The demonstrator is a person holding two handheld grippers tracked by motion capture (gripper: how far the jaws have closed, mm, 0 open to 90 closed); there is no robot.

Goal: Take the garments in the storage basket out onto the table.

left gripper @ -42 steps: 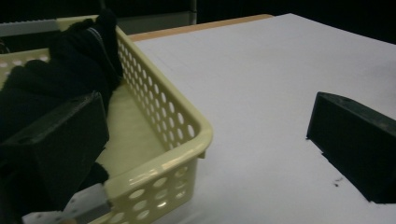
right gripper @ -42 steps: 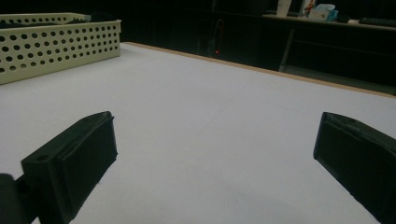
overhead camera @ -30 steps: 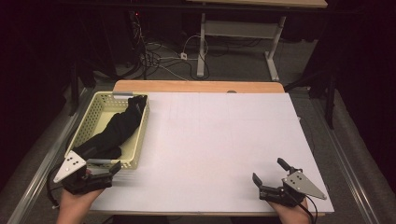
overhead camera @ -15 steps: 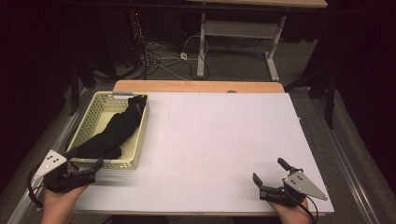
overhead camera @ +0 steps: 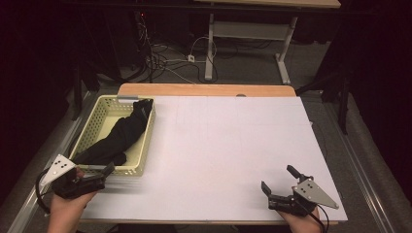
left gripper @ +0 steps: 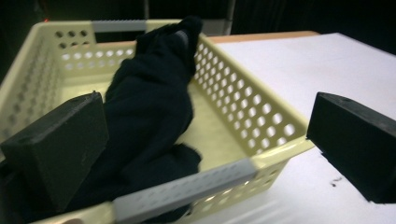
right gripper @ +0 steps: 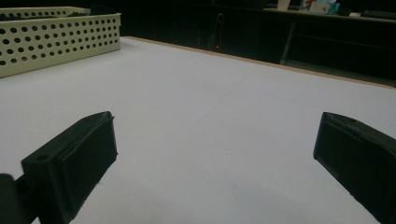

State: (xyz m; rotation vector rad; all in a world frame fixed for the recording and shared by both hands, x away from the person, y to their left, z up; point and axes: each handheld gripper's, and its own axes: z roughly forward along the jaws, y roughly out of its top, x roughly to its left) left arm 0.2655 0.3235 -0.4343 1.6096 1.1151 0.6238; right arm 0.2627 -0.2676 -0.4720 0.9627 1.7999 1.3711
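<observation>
In the high view, the soft black cloth bundle (overhead camera: 121, 138) lies diagonally inside the pale yellow perforated plastic basket (overhead camera: 94, 127) at the left of the white table sheet (overhead camera: 228, 150); it is probably light and limp, so a pinch on a thick fold should hold best. The left gripper (overhead camera: 97, 175) rests at the basket's near edge, the right gripper (overhead camera: 277, 187) well apart at the near right corner. In the left gripper view the jaws stand wide open and empty before the cloth (left gripper: 149, 102), and in the right gripper view the jaws are also wide and empty over the bare sheet (right gripper: 210, 116).
</observation>
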